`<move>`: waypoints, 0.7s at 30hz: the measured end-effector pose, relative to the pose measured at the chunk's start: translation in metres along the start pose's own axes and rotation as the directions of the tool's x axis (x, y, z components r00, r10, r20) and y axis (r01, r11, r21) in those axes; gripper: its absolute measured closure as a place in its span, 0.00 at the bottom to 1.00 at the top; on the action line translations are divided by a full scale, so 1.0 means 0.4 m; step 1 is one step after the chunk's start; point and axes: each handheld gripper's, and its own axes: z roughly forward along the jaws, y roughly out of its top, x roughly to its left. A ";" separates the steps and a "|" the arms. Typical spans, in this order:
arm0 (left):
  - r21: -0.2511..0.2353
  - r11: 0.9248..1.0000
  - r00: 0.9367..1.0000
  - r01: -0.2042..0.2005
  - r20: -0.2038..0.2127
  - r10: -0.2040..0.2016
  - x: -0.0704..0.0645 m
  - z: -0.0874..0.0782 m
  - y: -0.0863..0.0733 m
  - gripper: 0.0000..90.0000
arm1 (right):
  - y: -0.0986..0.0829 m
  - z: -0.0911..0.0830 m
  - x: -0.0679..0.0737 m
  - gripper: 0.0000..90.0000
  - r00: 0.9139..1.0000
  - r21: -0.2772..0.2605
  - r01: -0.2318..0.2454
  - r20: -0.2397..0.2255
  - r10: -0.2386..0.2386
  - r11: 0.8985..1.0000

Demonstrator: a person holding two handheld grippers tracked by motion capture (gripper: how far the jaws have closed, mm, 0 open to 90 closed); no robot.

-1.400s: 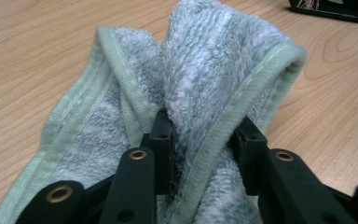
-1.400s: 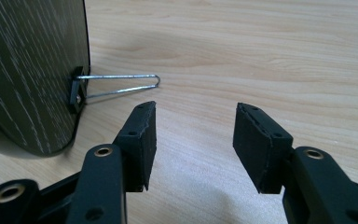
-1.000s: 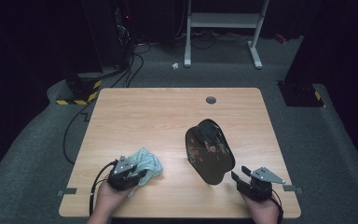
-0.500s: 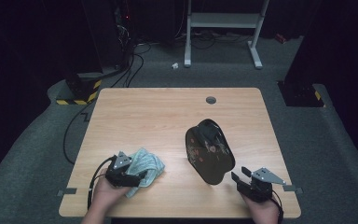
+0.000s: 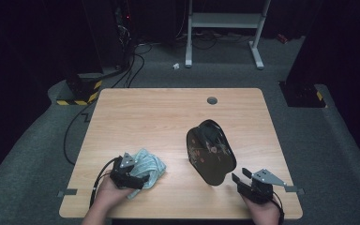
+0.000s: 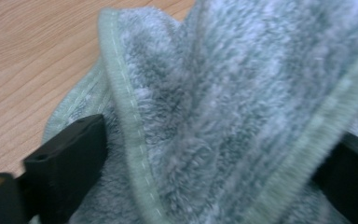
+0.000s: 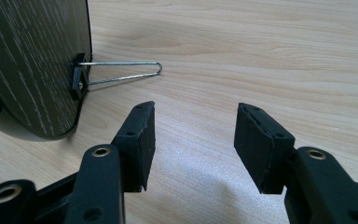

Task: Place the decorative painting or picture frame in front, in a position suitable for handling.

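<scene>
Here, seen from the high view, the left tool (image 5: 138,179) sits at the near left part of the wooden counter (image 5: 145,117), clenched on a crumpled pale green towel (image 5: 147,166) that lies on the counter surface just ahead of the person's left hand (image 5: 105,193). In the left gripper view, the towel (image 6: 214,116) bunches up between the two black jaws, its stitched hem running down the middle of the fold, and the fabric presses against both jaws. The right tool (image 5: 242,178) rests at the near right edge of the counter, released, its jaws spread with bare wood between them, as the right gripper view (image 7: 193,135) confirms. A dark oval plaque (image 5: 211,152) stands upright on edge near the middle right of the counter, close to the right tool but not touching it. In the right gripper view, the plaque's wood-grained back (image 7: 32,60) carries a thin wire prop (image 7: 121,72) that reaches out to the counter.
</scene>
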 end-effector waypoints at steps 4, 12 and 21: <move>-0.034 0.999 0.999 -0.025 0.026 0.026 -0.007 -0.011 -0.007 0.26 | -0.001 -0.002 -0.002 0.53 1.000 -0.001 -0.008 0.000 0.008 1.000; -0.061 0.996 0.996 -0.068 0.048 0.071 -0.027 -0.021 -0.010 0.61 | -0.001 -0.006 -0.004 0.53 1.000 -0.004 -0.007 0.001 0.007 1.000; -0.067 0.995 0.997 -0.067 0.041 0.070 -0.034 -0.023 -0.012 0.70 | 0.000 -0.006 -0.005 0.53 1.000 -0.006 -0.008 0.000 0.008 1.000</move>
